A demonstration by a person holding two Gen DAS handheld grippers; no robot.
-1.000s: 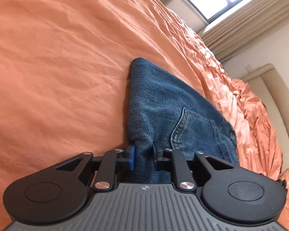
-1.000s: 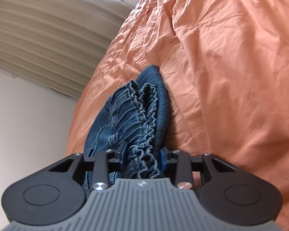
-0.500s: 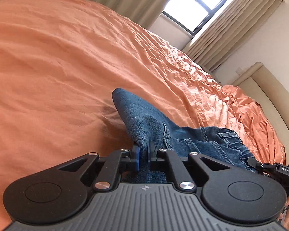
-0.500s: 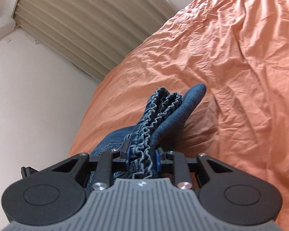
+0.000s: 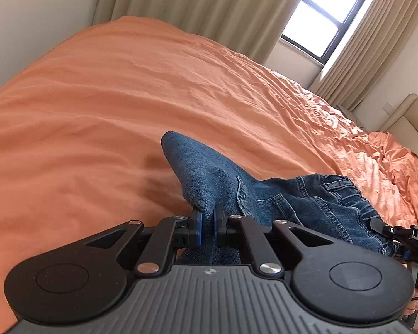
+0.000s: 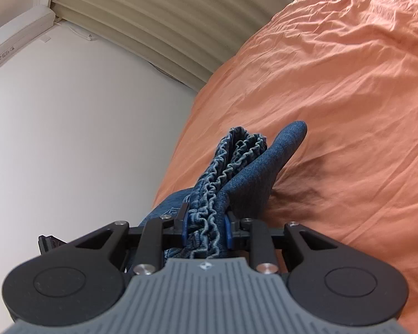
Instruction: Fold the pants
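The blue denim pants [image 5: 264,197] are folded and held up above the orange bed cover [image 5: 125,105]. My left gripper [image 5: 207,224] is shut on the folded denim edge. My right gripper [image 6: 206,231] is shut on the gathered elastic waistband [image 6: 225,161] of the pants [image 6: 267,161]. The right gripper's body also shows at the right edge of the left wrist view [image 5: 409,236]. A folded corner of the pants sticks up beyond each gripper.
The orange bed cover [image 6: 334,97] spreads out ahead, rumpled toward the far right [image 5: 381,156]. Beige curtains [image 5: 197,8] and a window [image 5: 328,16] stand behind the bed. A white wall [image 6: 83,128] is to the left in the right wrist view.
Both grippers have lifted the pants off the bed and tilted up, so more of the room shows. The left jaws closed tighter on the denim.
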